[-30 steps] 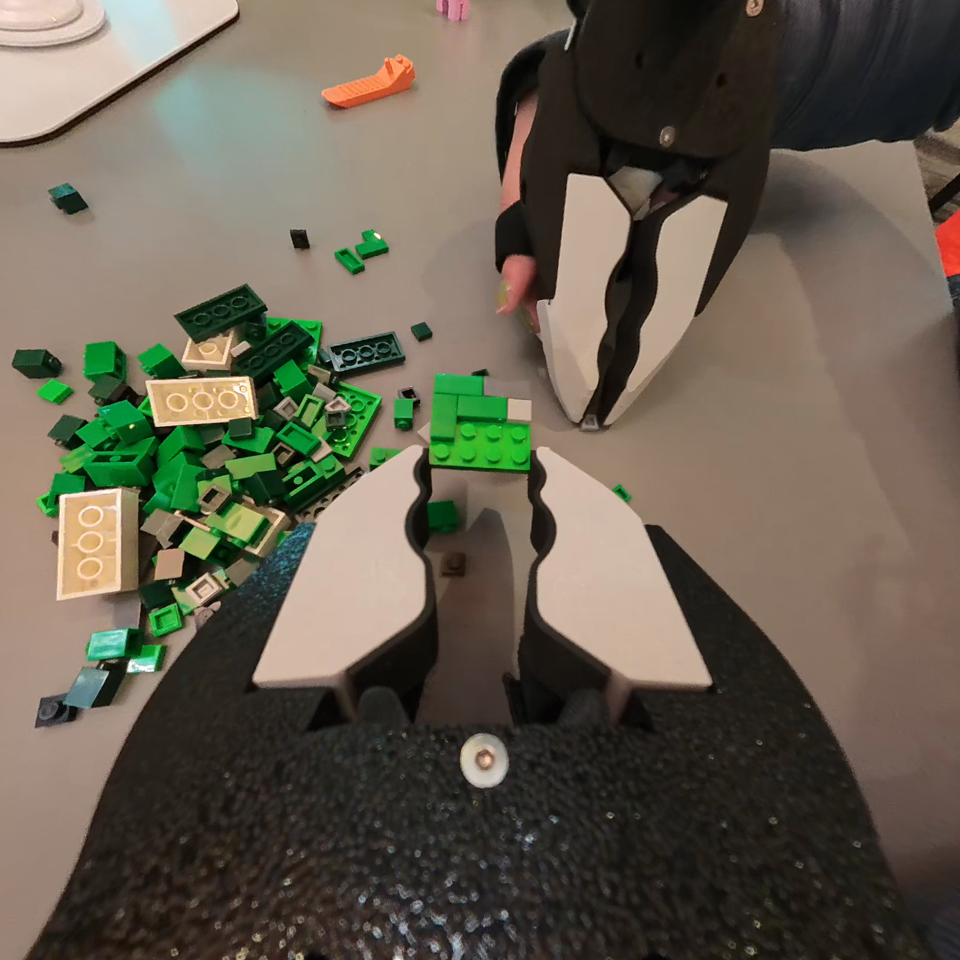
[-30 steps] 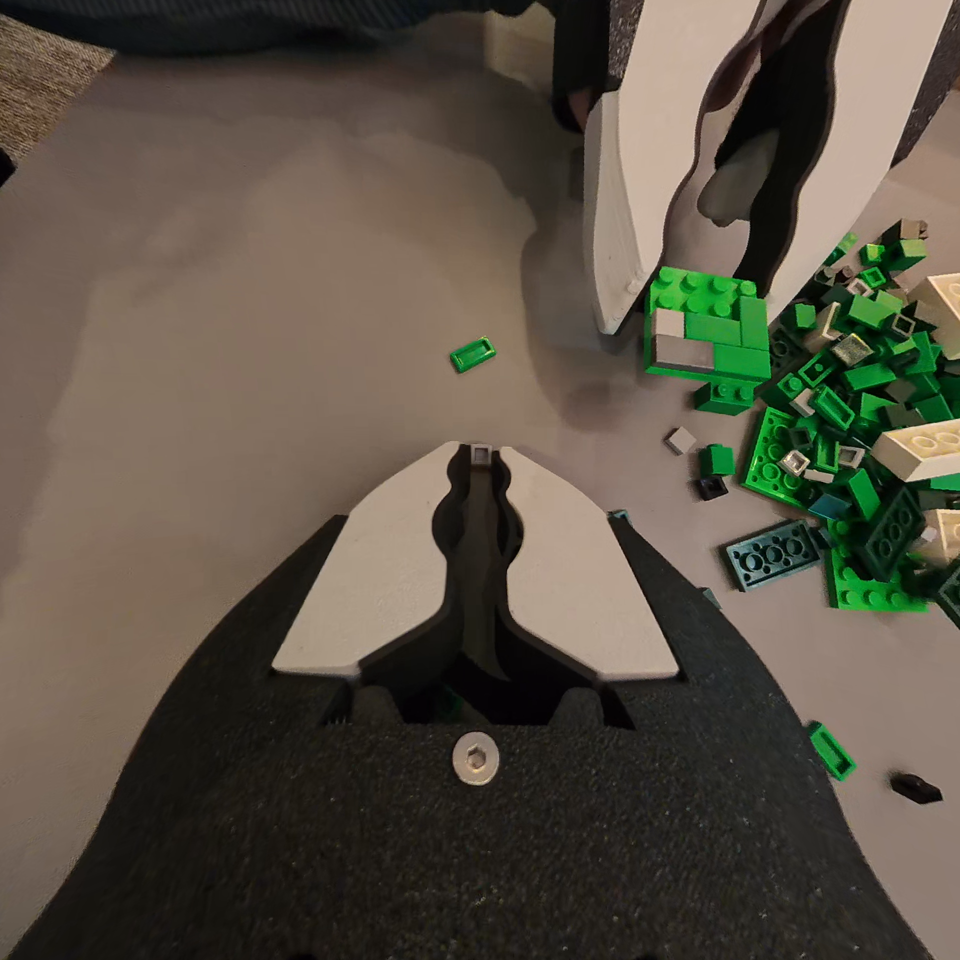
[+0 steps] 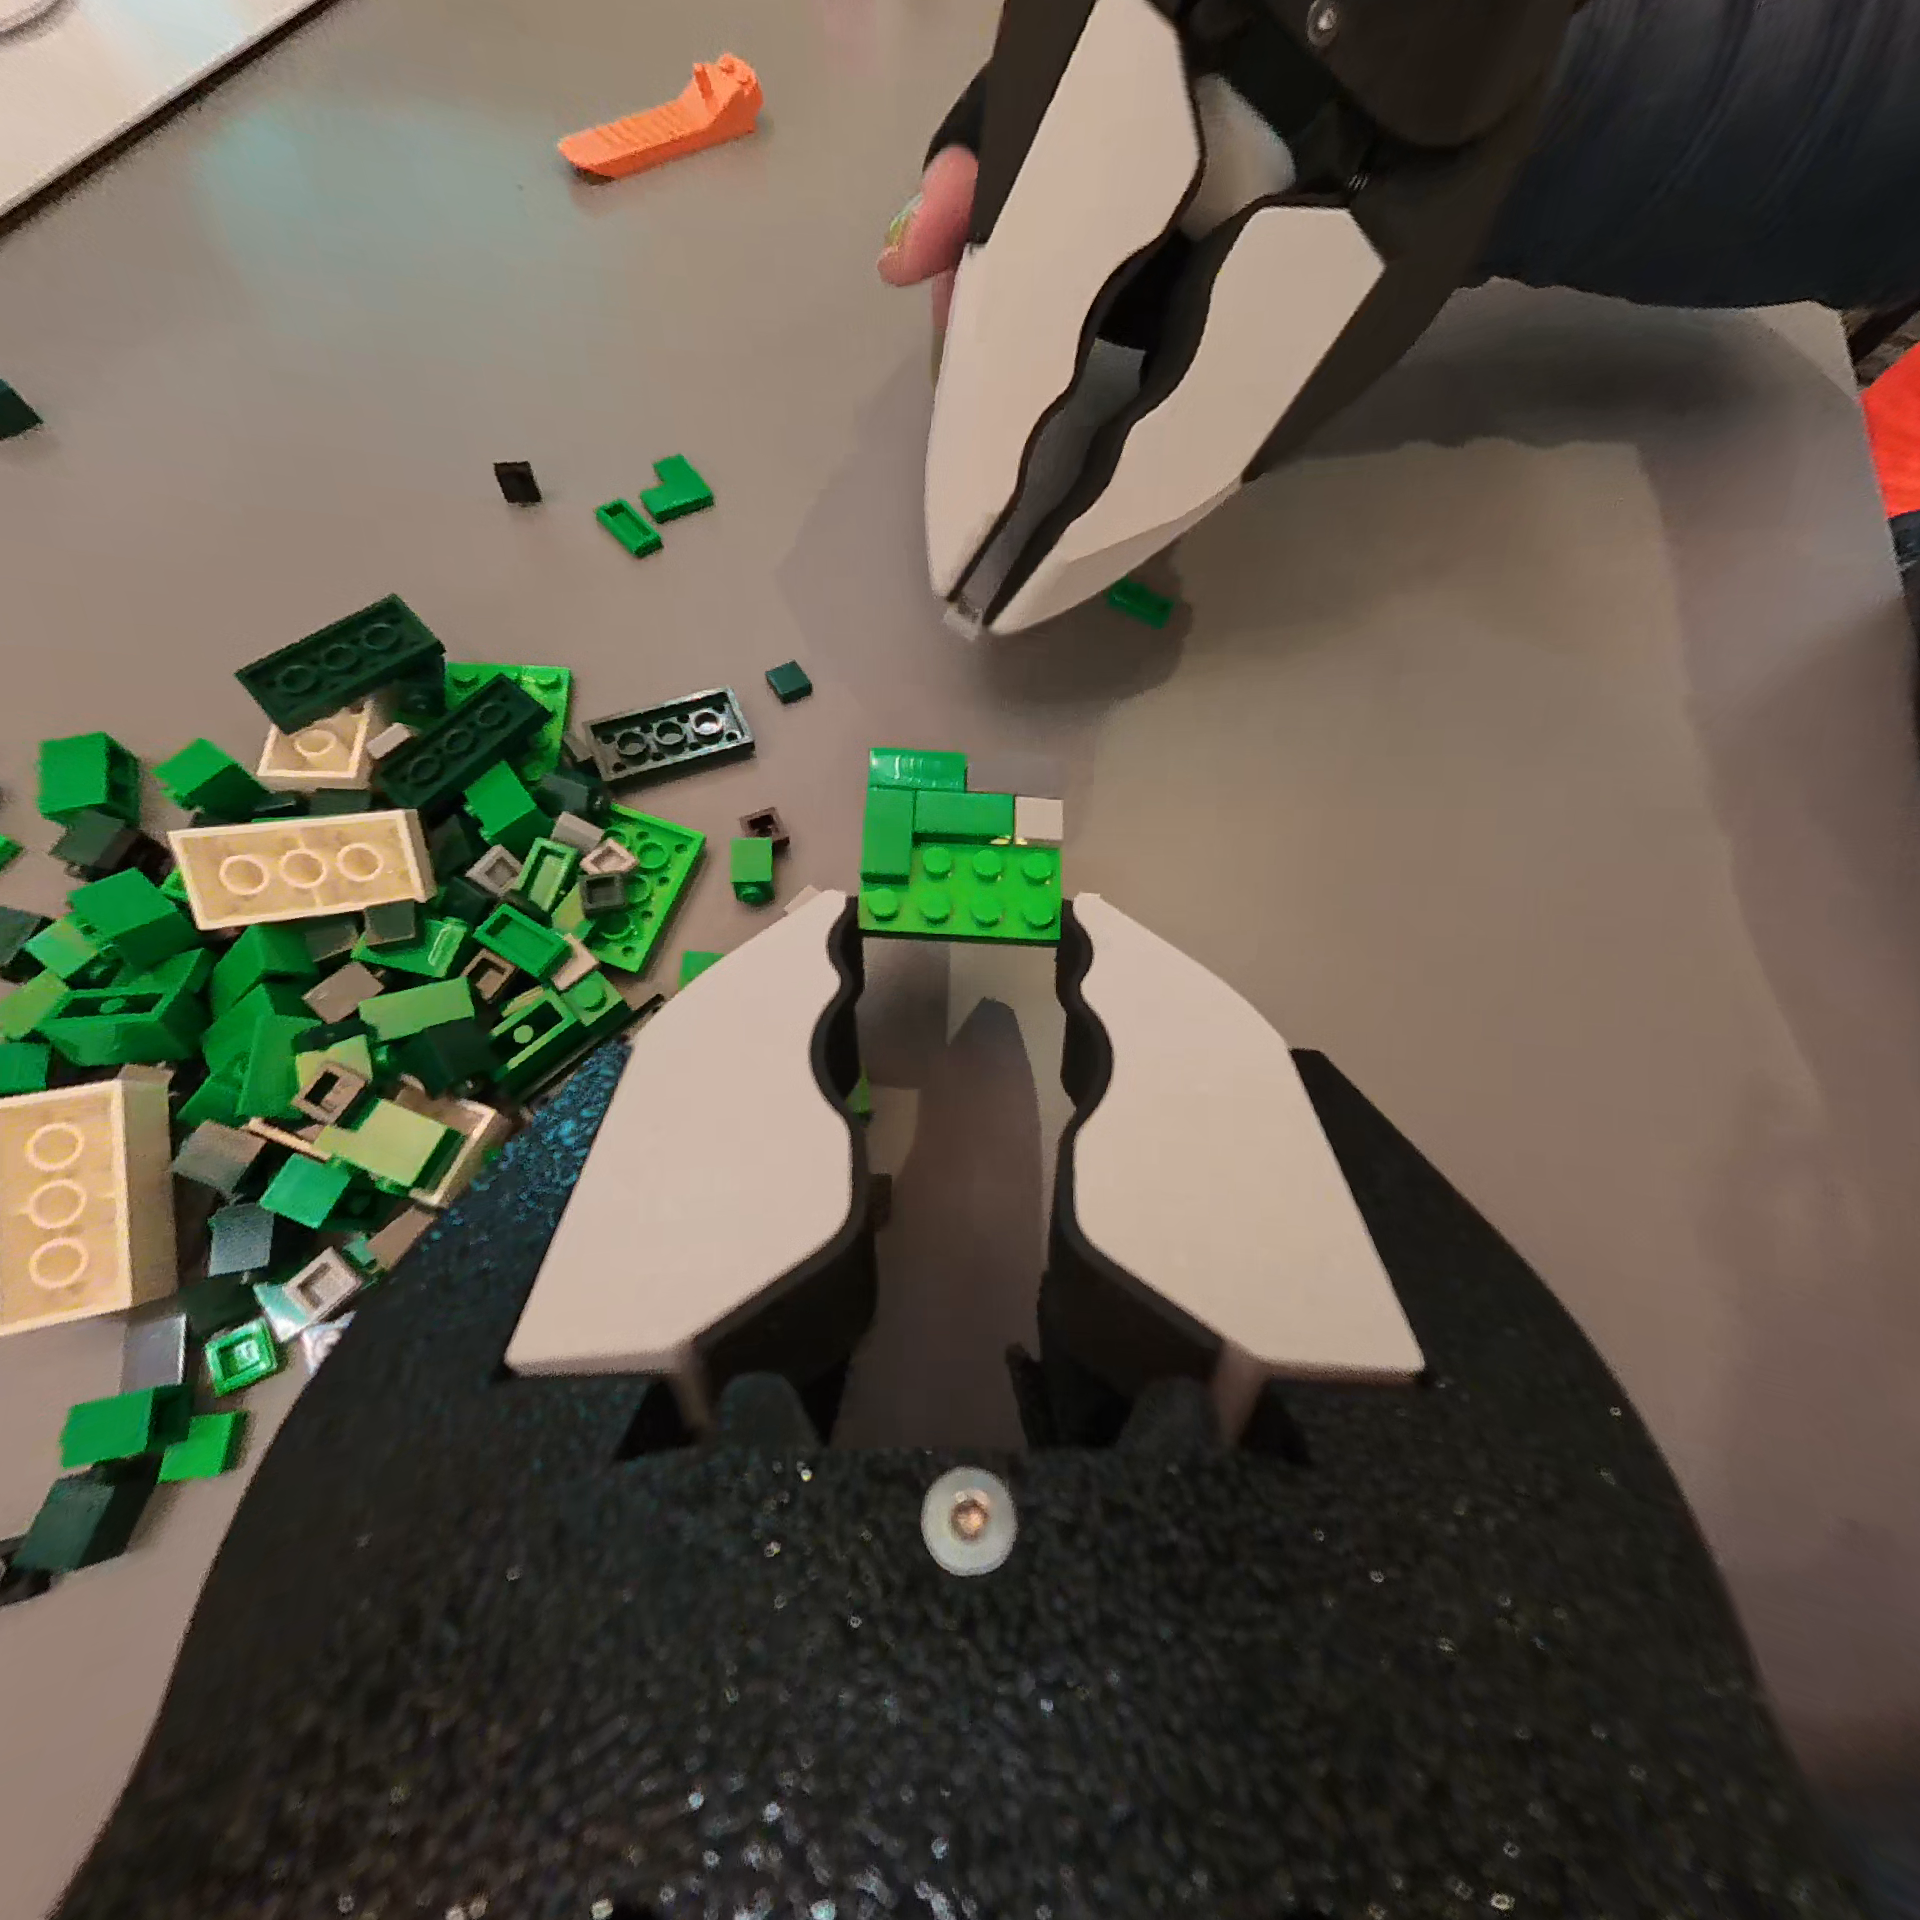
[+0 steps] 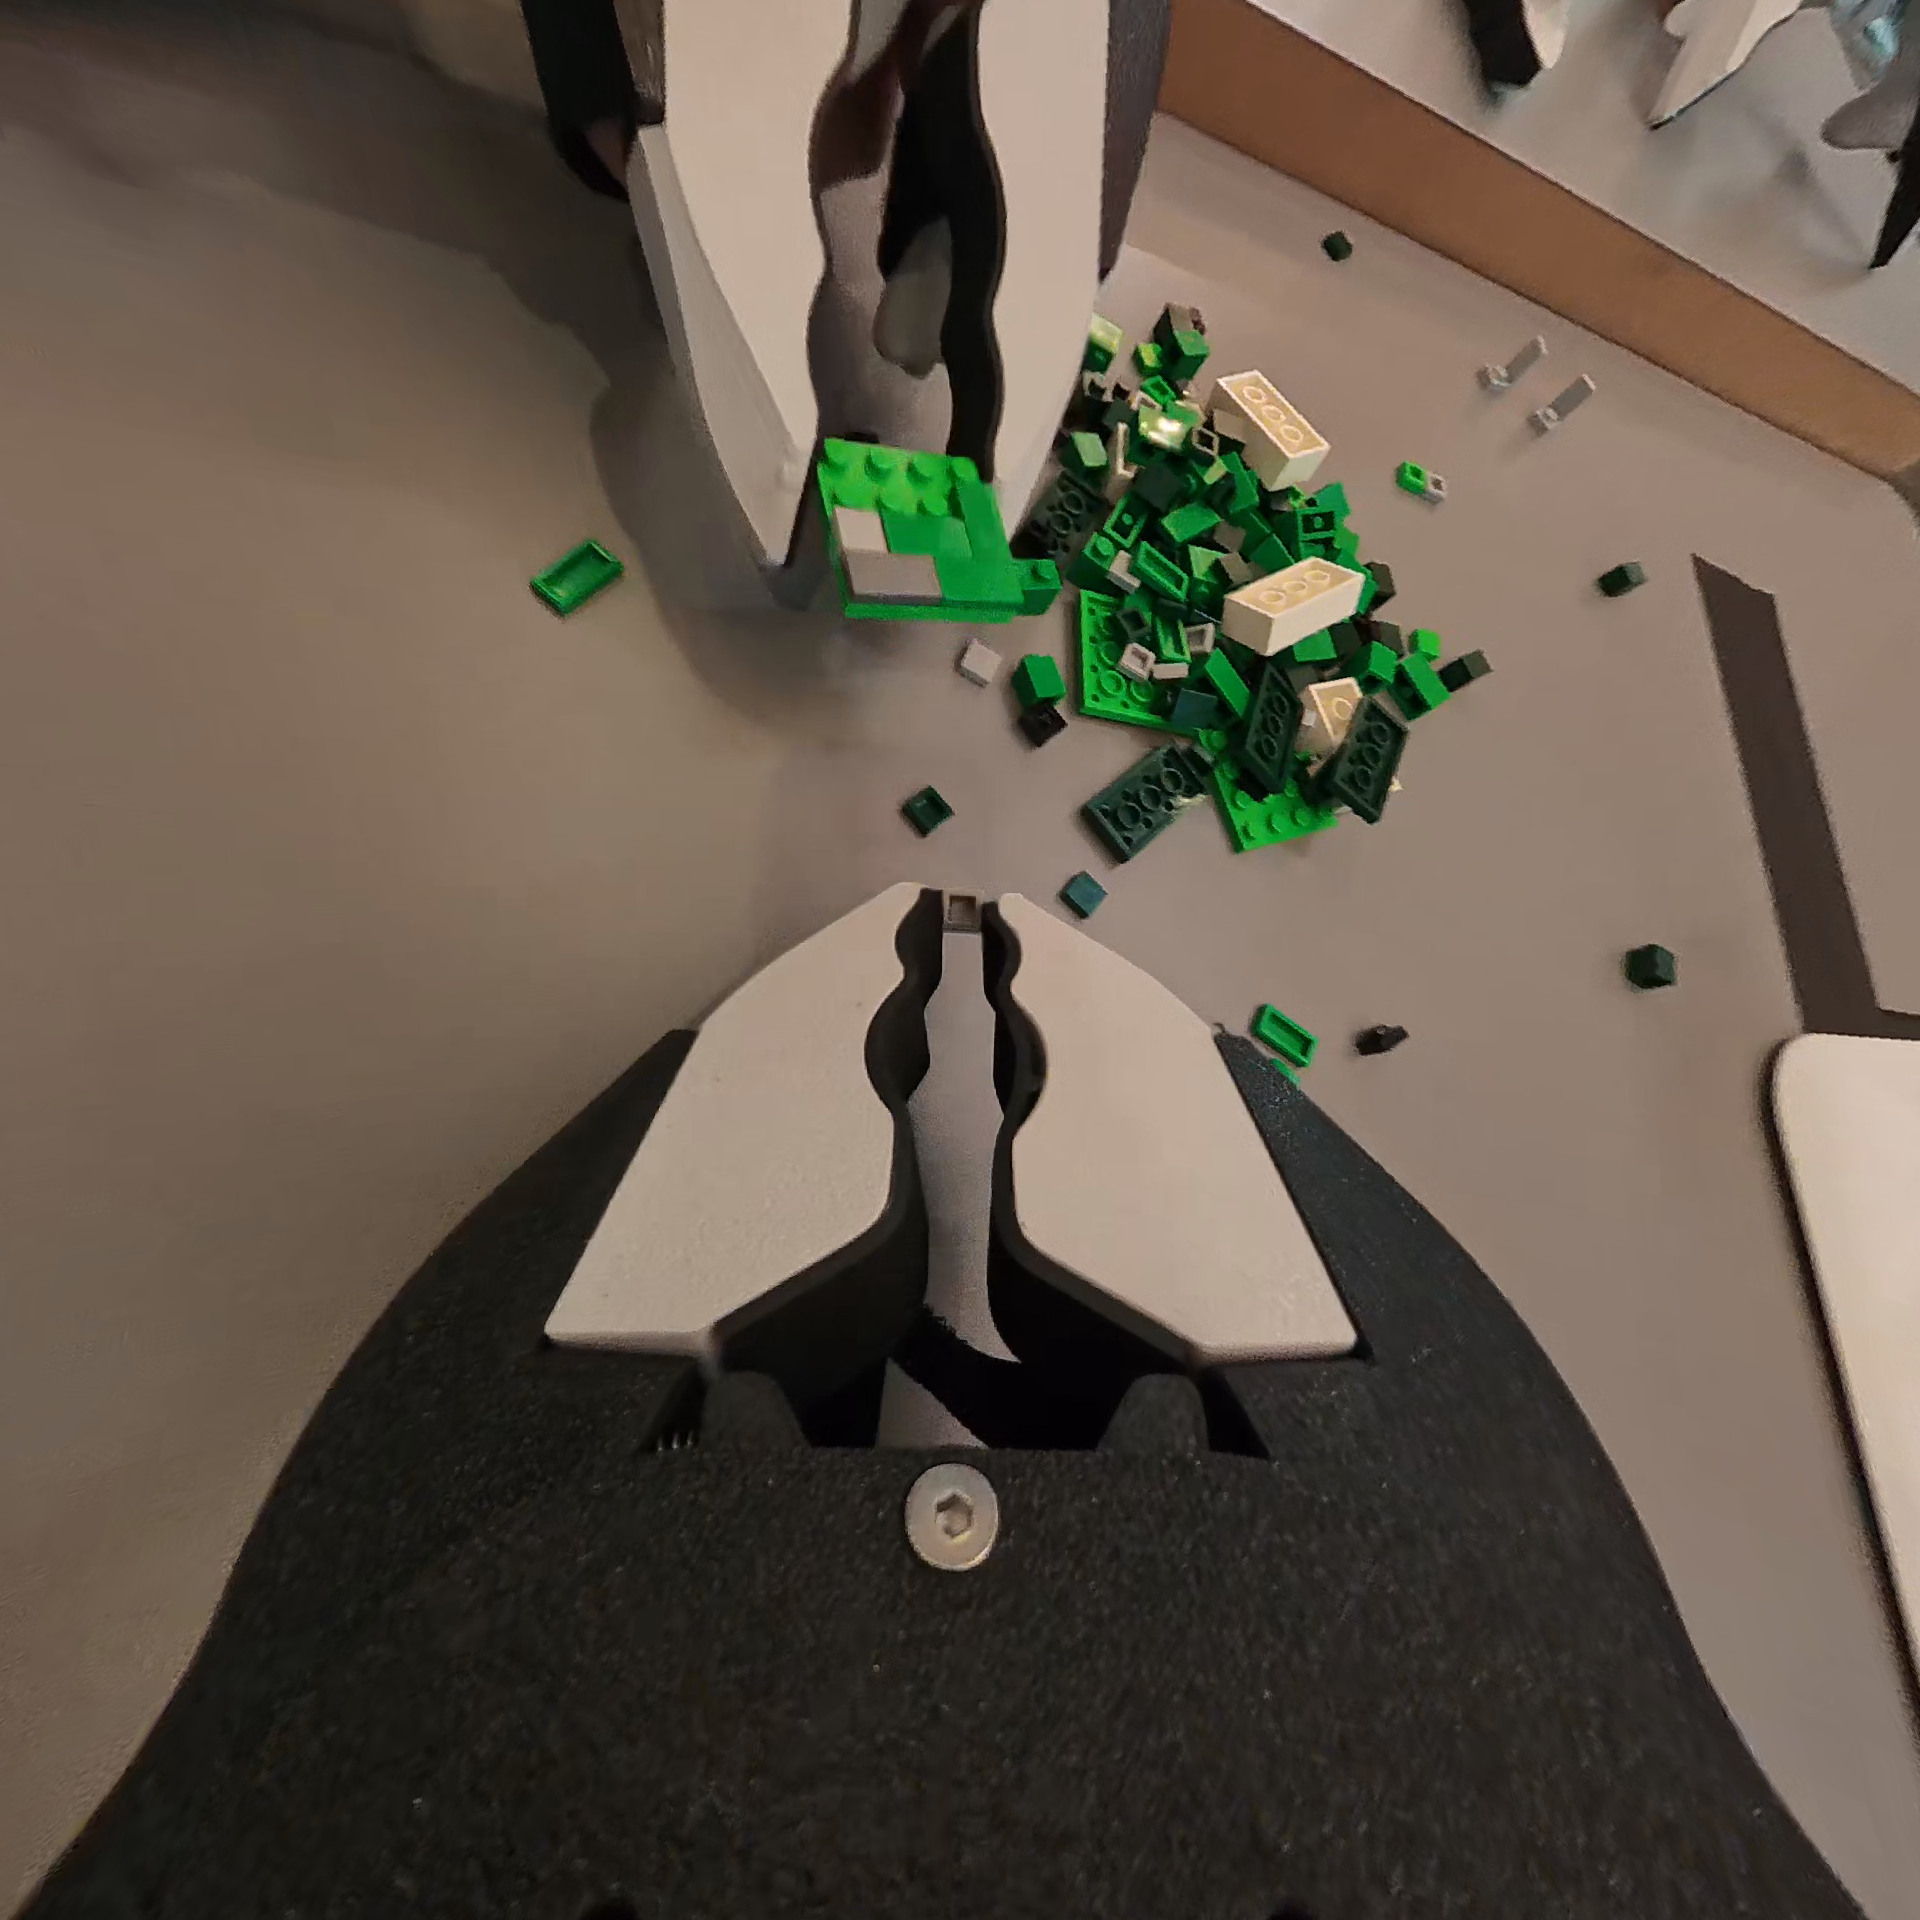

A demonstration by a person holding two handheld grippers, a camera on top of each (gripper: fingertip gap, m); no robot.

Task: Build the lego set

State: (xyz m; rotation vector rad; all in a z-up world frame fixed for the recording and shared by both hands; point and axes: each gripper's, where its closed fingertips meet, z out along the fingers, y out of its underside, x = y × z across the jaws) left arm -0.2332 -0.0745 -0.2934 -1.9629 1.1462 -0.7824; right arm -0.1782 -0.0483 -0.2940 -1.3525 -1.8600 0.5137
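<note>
My left gripper (image 3: 961, 920) is shut on the near edge of a bright green plate assembly (image 3: 961, 873), which has green tiles and one grey tile (image 3: 1039, 818) on top. In the right wrist view the left gripper (image 4: 894, 514) holds this assembly (image 4: 925, 551) tilted, just above the grey table. My right gripper (image 4: 961, 904) is shut on a small grey tile (image 4: 961, 912) at its fingertips. In the left wrist view the right gripper (image 3: 971, 613) hangs above the table, beyond the assembly and apart from it, with the small grey tile (image 3: 961, 621) at its tips.
A pile of green, dark green, grey and cream bricks (image 3: 312, 987) lies left of the assembly, also seen in the right wrist view (image 4: 1247, 623). An orange brick separator (image 3: 665, 114) lies far back. Loose tiles (image 4: 575, 575) are scattered about. A white board (image 4: 1849, 1299) is at the right. One gripper's finger ends stand about 7 cm off the other's.
My right gripper has lifted off the table and drawn back from the assembly, still holding the small grey tile. The left gripper has raised and tilted the assembly slightly.
</note>
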